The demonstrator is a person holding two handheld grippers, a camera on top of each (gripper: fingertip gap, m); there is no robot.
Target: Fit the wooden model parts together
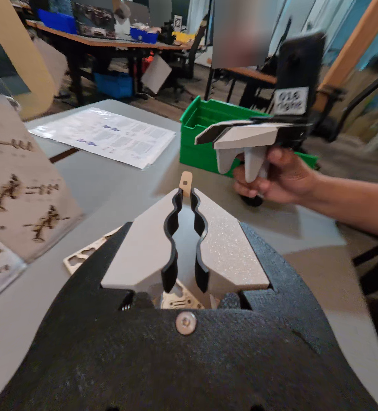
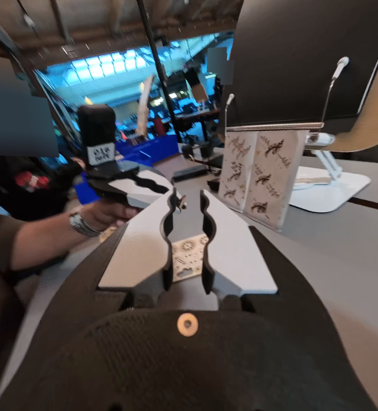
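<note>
My left gripper (image 1: 186,193) is shut on a small tan wooden part (image 1: 186,181) with a square hole; the part sticks out past the fingertips, above the grey table. My right gripper (image 2: 187,195) is open and empty. In the left wrist view it (image 1: 205,141) hangs in a hand to the upper right of the part. In the right wrist view the left gripper (image 2: 161,189) comes in from the left, and a small blurred piece (image 2: 181,203) sits at its tips, just inside my right gripper's gap. A wooden cut-out sheet (image 2: 188,255) lies flat beneath, also in the left wrist view (image 1: 83,255).
A picture instruction sheet (image 2: 257,178) stands on a white stand (image 2: 330,191); it is at the left in the left wrist view (image 1: 16,189). A green bin (image 1: 197,142) and a stack of printed papers (image 1: 105,135) lie farther back on the grey table (image 1: 116,189). The tips of one gripper are about 4 centimetres away from the tips of the other.
</note>
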